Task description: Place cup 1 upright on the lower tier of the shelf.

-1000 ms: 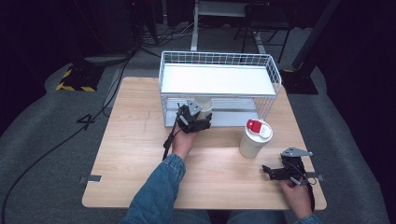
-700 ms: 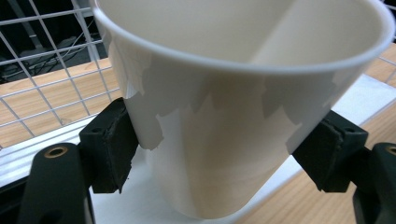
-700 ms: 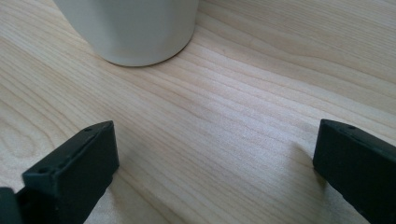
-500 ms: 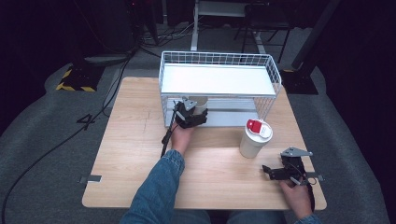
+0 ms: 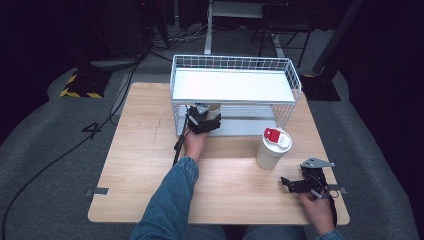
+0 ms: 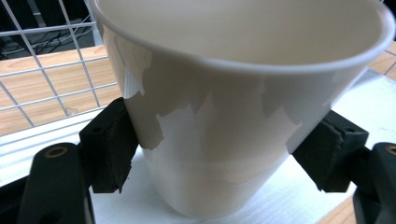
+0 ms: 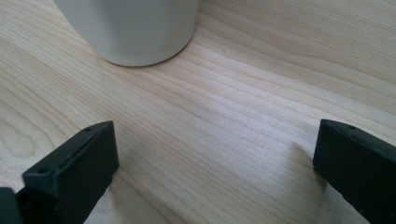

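An open white paper cup [image 6: 233, 116] is pinched between the black pads [image 6: 109, 149] of my left gripper [image 6: 224, 158], which is shut on it. In the high view that gripper [image 5: 202, 120] and its cup [image 5: 214, 109] are at the left front of a white wire rack [image 5: 235, 102], under its upper shelf. The cup's base is at the white lower board [image 6: 289, 196]; whether it touches I cannot tell. My right gripper [image 5: 286, 182] stands open low over the table's near right; nothing is between its jaws [image 7: 215, 158].
A second white cup [image 5: 270, 152] with something red [image 5: 276, 135] on top stands on the wooden table [image 5: 140, 150] in front of the rack's right side; its base [image 7: 135, 28] is just ahead of the right gripper. Wire mesh [image 6: 56, 70] closes the rack's side.
My left hand has carried the cup forward and slightly down, from the rack's front edge to under its upper shelf. The right hand has stayed still.
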Demonstrator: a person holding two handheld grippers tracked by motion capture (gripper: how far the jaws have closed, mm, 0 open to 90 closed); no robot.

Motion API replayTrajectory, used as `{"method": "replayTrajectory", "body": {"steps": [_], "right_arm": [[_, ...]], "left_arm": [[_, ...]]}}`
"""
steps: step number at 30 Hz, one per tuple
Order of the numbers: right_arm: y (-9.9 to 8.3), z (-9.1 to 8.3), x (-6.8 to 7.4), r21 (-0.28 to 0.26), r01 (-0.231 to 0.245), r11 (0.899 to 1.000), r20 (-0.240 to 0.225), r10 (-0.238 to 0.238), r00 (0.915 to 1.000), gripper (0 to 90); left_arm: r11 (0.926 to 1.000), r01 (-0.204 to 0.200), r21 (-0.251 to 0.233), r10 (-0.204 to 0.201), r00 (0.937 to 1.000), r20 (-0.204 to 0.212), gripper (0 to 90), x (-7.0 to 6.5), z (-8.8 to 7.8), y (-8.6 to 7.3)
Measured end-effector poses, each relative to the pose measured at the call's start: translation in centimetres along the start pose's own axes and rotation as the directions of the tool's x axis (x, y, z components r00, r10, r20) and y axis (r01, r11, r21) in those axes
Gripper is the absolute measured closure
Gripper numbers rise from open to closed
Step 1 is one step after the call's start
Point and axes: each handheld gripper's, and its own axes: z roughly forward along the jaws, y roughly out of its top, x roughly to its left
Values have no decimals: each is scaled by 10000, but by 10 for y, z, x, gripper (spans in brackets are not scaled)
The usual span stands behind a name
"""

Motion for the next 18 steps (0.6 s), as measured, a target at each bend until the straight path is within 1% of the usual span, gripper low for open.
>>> {"method": "replayTrajectory", "body": {"steps": [2, 3, 5, 6, 7, 8, 9, 10, 14, 15, 18], "right_arm": [[0, 0, 0, 2, -1, 10000, 2, 1, 10000, 5], [0, 0, 0, 2, -1, 10000, 1, 1, 10000, 4], [0, 0, 0, 1, -1, 10000, 0, 1, 10000, 5], [0, 0, 0, 2, -1, 10000, 1, 1, 10000, 4], [0, 0, 0, 1, -3, 10000, 1, 3, 10000, 4], [0, 0, 0, 2, -3, 10000, 0, 3, 10000, 4], [0, 0, 0, 2, -3, 10000, 0, 3, 10000, 4], [0, 0, 0, 2, -1, 10000, 1, 1, 10000, 4], [0, 0, 0, 1, -2, 10000, 0, 2, 10000, 5], [0, 0, 0, 2, -3, 10000, 1, 3, 10000, 5], [0, 0, 0, -7, -5, 10000, 12, 5, 10000, 5]], "left_arm": [[9998, -35, 187, 35, 10000, -7, 225, 1, 3, 1], [9998, -79, 207, 76, 9999, 138, 225, 1, 4, 2], [9998, -52, 212, 50, 9999, 117, 225, 2, 5, 2], [9997, 12, 253, -14, 10000, 56, 225, 2, 5, 1], [9993, 180, 324, -177, 9998, -98, 225, 2, 6, 0], [9993, 55, 381, -50, 9999, -124, 225, 3, 6, 0], [9993, 55, 381, -50, 9999, -124, 224, 3, 6, 0], [9991, 56, 422, -56, 10000, 13, 224, 3, 7, -1], [9993, -1, 382, 3, 10000, -56, 224, 3, 7, -1], [9990, -147, 431, 149, 9999, -43, 223, 3, 7, -1], [9988, -149, 469, 149, 9999, 12, 218, 2, 7, -1]]}}
